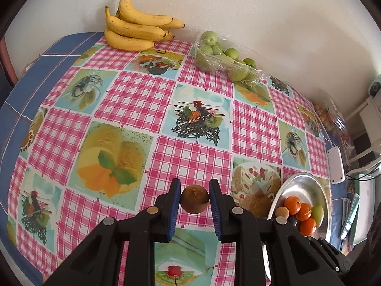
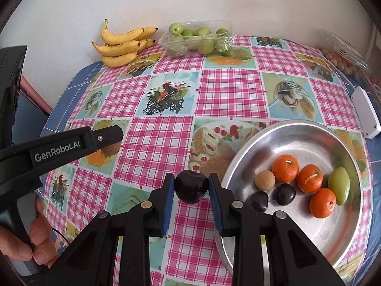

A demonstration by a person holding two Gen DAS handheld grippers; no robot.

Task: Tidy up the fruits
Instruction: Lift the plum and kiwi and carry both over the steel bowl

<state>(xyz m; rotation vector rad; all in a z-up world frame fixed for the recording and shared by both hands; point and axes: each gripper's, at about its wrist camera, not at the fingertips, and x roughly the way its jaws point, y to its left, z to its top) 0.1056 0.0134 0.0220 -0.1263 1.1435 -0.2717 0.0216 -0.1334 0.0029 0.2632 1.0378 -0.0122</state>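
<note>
Both jaws pinch fruit above the checkered desk (image 2: 164,128): left gripper (image 1: 194,199) clamps a brown kiwi (image 1: 194,199), right gripper (image 2: 191,187) a dark plum (image 2: 191,187) beside the metal bowl (image 2: 297,131) holding tangerines (image 2: 285,168), plums and a green fruit.

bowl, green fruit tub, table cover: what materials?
Bowl: looks like bare metal, probably aluminium or steel; dull silver sheen with blurred reflections of the fruit.
Green fruit tub: clear thin plastic with crinkled film over it; the fruit shows through.
Table cover: likely printed vinyl or oilcloth; smooth, lies flat.
</note>
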